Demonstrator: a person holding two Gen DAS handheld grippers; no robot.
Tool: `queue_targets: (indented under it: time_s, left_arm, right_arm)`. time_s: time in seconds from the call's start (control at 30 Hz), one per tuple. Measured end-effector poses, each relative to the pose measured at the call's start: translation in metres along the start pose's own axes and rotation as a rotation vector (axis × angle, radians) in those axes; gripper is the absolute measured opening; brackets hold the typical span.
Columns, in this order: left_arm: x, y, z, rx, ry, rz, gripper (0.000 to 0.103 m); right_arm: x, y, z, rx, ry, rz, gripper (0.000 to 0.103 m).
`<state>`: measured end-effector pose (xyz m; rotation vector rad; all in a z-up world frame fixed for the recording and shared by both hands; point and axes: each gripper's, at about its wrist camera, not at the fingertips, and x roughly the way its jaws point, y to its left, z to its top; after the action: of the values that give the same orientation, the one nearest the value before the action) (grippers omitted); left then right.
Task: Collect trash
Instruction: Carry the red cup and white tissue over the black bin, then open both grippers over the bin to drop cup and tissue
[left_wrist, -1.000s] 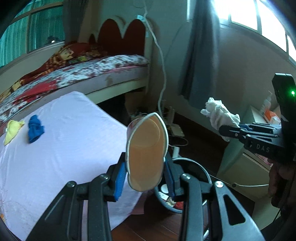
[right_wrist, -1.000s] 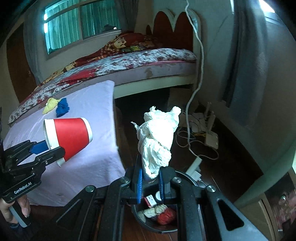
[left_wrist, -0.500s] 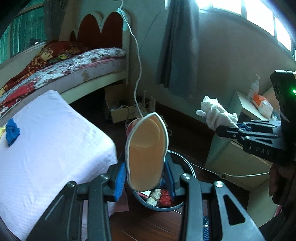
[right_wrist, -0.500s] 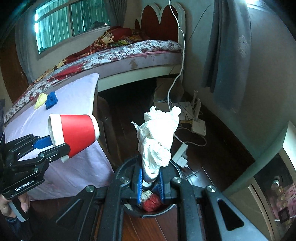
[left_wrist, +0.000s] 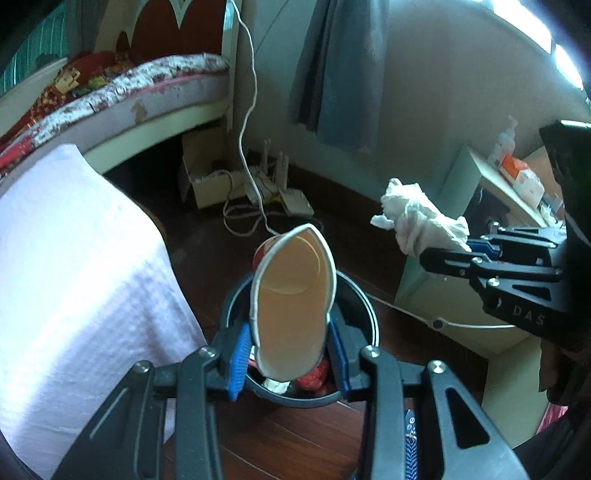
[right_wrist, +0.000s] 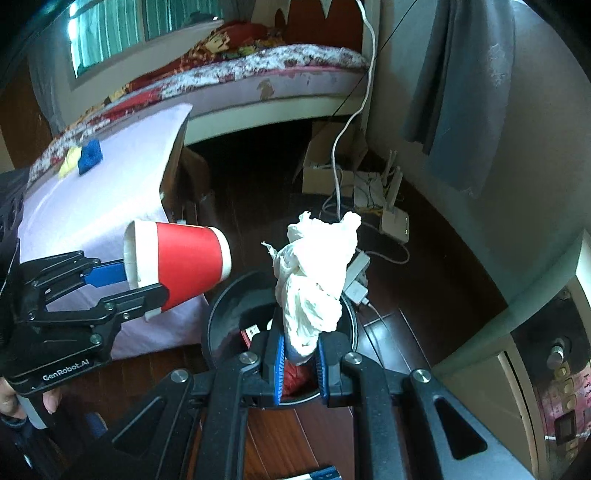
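Note:
My left gripper (left_wrist: 290, 354) is shut on a red paper cup (left_wrist: 293, 306), squeezed oval with its open mouth facing the camera. From the right wrist view that cup (right_wrist: 181, 264) lies sideways in the left gripper (right_wrist: 127, 286), over the left rim of a black trash bin (right_wrist: 221, 317). My right gripper (right_wrist: 300, 363) is shut on a crumpled white tissue (right_wrist: 314, 280) that stands up above the bin. In the left wrist view the tissue (left_wrist: 421, 221) and right gripper (left_wrist: 448, 254) sit at right, and the bin (left_wrist: 364, 306) lies directly under the cup with red and white scraps inside.
A table under a white cloth (left_wrist: 74, 280) stands left of the bin, with a yellow scrap (right_wrist: 70, 160) and a blue scrap (right_wrist: 90, 155) on it. A bed (right_wrist: 258, 74), floor cables and a router (right_wrist: 393, 218), and a pale cabinet (left_wrist: 472, 184) surround the dark wooden floor.
Both grippers have dropped and closed in on the bin, which now lies right beneath the cup and tissue. Neither grip has changed.

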<state>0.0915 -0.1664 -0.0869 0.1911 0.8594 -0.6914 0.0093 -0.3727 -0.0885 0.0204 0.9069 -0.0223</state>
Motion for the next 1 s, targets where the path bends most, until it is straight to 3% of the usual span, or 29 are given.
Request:
queue_targets:
  time_s: [0.53,0.87,0.93,0.97,1.0]
  left_arm:
    - [0.062,0.011,-0.02,-0.015,0.191,-0.044,0.039]
    - [0.088,0.021,-0.025,-0.013,0.25,-0.08,0.04]
    - [0.09,0.023,-0.025,-0.022,0.245,-0.115,0.054]
    - [0.091,0.025,-0.025,-0.028,0.244,-0.118,0.073]
    - [0.091,0.028,-0.026,-0.04,0.241,-0.101,0.081]
  right_arm:
    - [0.091,0.02,-0.018,-0.122,0.224,0.04,0.016]
    - [0.131,0.027,-0.021,-0.171,0.314,0.053,0.016]
    - [0.138,0.027,-0.023,-0.184,0.349,0.039,0.016]
    - [0.14,0.025,-0.024,-0.197,0.356,0.008,0.024]
    - [0.142,0.022,-0.026,-0.211,0.356,-0.035,0.049]
